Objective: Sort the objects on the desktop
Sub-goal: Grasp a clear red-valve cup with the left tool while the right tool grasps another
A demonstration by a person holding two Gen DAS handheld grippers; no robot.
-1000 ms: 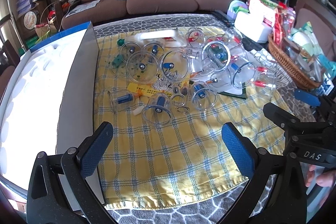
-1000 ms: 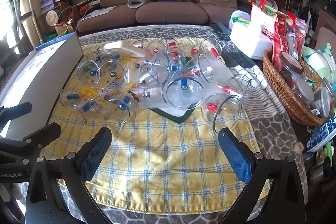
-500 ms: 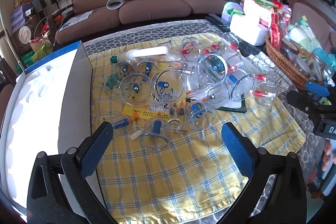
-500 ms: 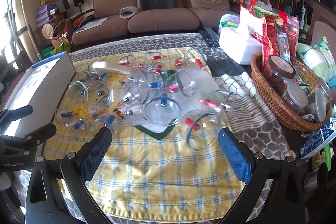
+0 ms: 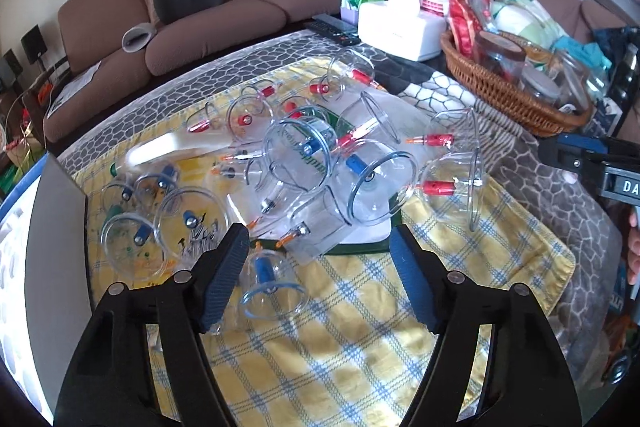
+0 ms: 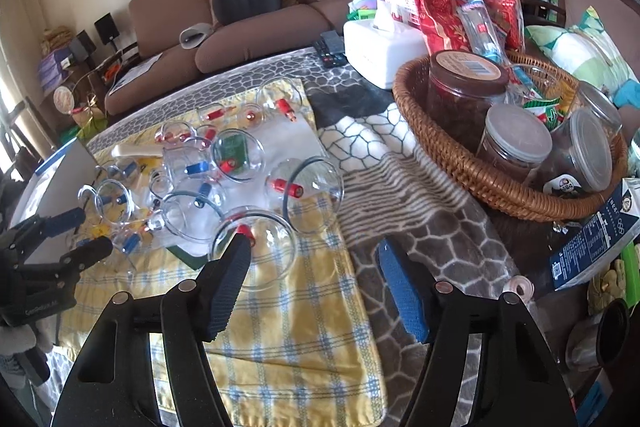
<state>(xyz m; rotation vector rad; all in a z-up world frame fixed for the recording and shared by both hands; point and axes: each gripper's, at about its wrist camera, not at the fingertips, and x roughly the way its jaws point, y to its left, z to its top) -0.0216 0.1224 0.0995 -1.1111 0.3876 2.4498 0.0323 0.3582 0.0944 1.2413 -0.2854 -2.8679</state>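
Several clear cupping cups with blue or red valves lie in a heap on a yellow checked cloth, beside a white pump handle. My left gripper hovers over the heap's near edge. Its jaws are closing with nothing pressed between the pads. A small blue-valved cup lies on the cloth under its left finger. My right gripper hangs over the cloth's right edge, its jaws closing on nothing. A red-valved cup sits just past its left finger.
A white foam tray in a blue-edged box lies left of the cloth. A wicker basket of jars and snack bags stands at the right, with a white tissue box and a remote behind. A brown sofa is beyond the table.
Both grippers have swung to the right across the table and rolled, so the basket side fills more of each view. Both pairs of jaws have narrowed.
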